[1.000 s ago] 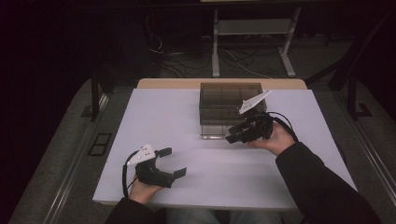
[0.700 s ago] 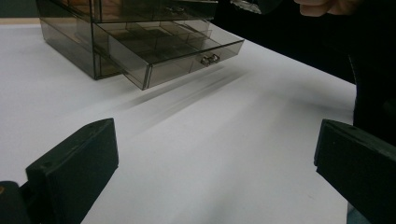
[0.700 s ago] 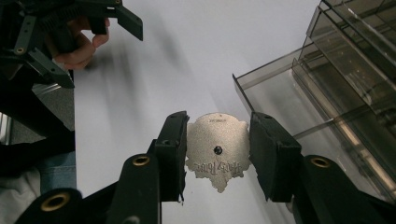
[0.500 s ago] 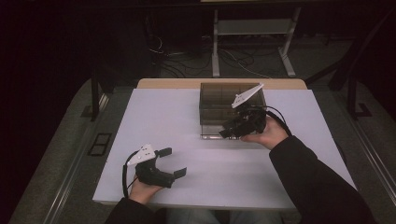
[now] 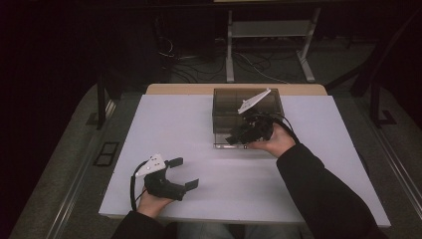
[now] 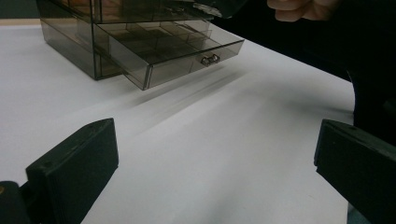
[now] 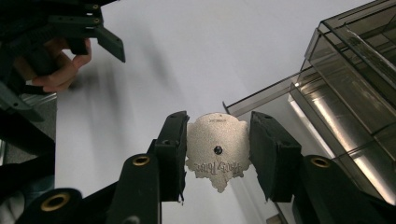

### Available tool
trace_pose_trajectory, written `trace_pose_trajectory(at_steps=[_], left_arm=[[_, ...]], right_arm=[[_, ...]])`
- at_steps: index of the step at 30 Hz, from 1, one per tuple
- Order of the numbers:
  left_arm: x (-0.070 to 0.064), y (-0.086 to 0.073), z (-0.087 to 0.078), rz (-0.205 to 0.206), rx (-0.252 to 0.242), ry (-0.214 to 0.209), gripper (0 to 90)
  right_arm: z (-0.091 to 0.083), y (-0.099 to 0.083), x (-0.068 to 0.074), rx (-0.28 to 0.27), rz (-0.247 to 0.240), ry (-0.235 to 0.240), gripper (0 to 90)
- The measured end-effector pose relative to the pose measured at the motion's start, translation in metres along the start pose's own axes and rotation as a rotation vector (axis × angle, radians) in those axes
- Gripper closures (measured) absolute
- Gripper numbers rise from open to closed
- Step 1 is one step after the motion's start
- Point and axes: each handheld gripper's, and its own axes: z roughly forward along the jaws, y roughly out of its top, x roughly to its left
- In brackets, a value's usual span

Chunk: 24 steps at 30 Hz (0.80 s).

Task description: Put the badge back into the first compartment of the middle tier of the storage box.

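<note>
My right gripper (image 7: 217,154) has its jaws clamped on a small metal badge (image 7: 217,151), one black pad on each side edge. The badge is flat, silvery-grey, matte with a fine grain, and has a scalloped shield-like outline: rounded top, lobed sides, pointed tab at the bottom. There's a small dark stud or hole dead centre and engraved lettering across the lower half, upside down from this angle; I can't read it. In the right gripper view the badge sits just over the front corner of the open bottom drawer (image 7: 275,100) of a smoked clear plastic drawer box (image 7: 359,60), which has sharp edges, a glossy finish and bright glare streaks on the walls. In the high view the right gripper (image 5: 244,135) is at the front of that box (image 5: 247,102), toward the far side of the white table (image 5: 189,124); the badge is too small to make out there. The left gripper view shows the drawer (image 6: 180,51) pulled out, with divider cells inside and a small clear handle (image 6: 210,59) on its front. The tabletop is a plain matte white sheet. My left gripper (image 5: 179,173) sits near the front edge of the table with its jaws wide apart and nothing between them, well away from the box. The pads (image 6: 77,163) are blocky black rubber.
</note>
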Motion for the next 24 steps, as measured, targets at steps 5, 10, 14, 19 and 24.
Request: trace_pose_trajectory(at_steps=[5,10,14,19,24], left_arm=[[0.000,0.000,0.000,-0.003,-0.003,0.000,0.0],[0.000,0.000,0.000,-0.006,-0.006,0.001,0.0],[0.000,0.000,0.000,-0.002,-0.002,0.000,0.0],[0.000,0.000,0.000,-0.005,-0.002,0.000,0.0],[0.000,0.000,0.000,-0.004,-0.001,0.000,0.0]], right_arm=[[0.006,0.001,-0.007,-0.013,0.022,-0.015,57.1],[0.011,0.000,-0.016,-0.023,0.040,-0.035,57.0],[0.015,0.000,-0.021,-0.036,0.065,-0.046,57.1],[0.020,0.000,-0.025,-0.048,0.082,-0.058,57.0],[0.027,0.000,-0.028,-0.045,0.088,-0.065,57.1]])
